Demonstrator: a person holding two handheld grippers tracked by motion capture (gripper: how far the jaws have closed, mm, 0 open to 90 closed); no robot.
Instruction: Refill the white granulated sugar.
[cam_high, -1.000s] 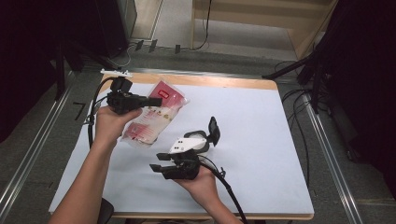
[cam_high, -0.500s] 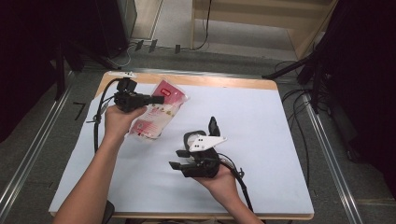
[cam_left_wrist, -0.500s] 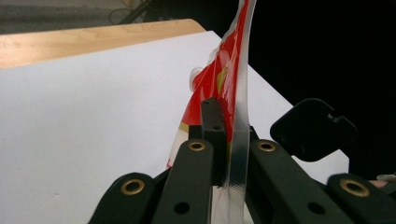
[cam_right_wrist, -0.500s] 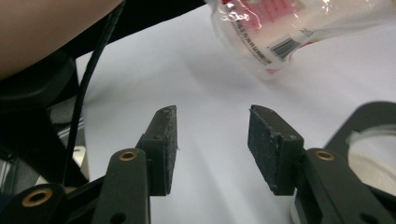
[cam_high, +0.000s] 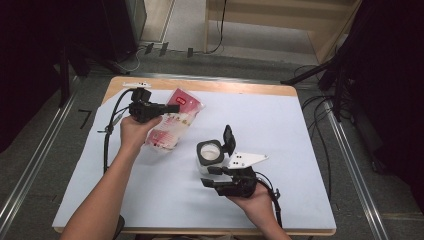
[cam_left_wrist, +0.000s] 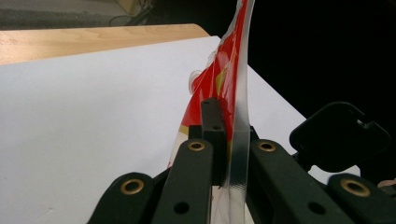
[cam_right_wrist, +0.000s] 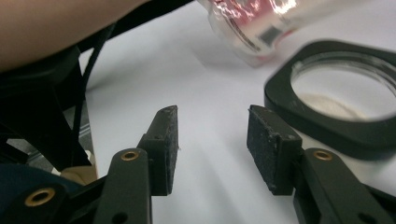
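Left tongs (cam_high: 172, 107) clamp the red pouch (cam_high: 172, 125); right tongs (cam_right_wrist: 212, 140) gape empty beside the black-rimmed container (cam_high: 210, 155).

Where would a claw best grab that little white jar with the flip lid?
Probably around the white jar body, coming in level from the person's side. It stands upright, its black lid is swung up at the far side, and the open right claw already faces it.

Even overhead light, dark surroundings, soft shadows, glare on plastic, blurred close foreground
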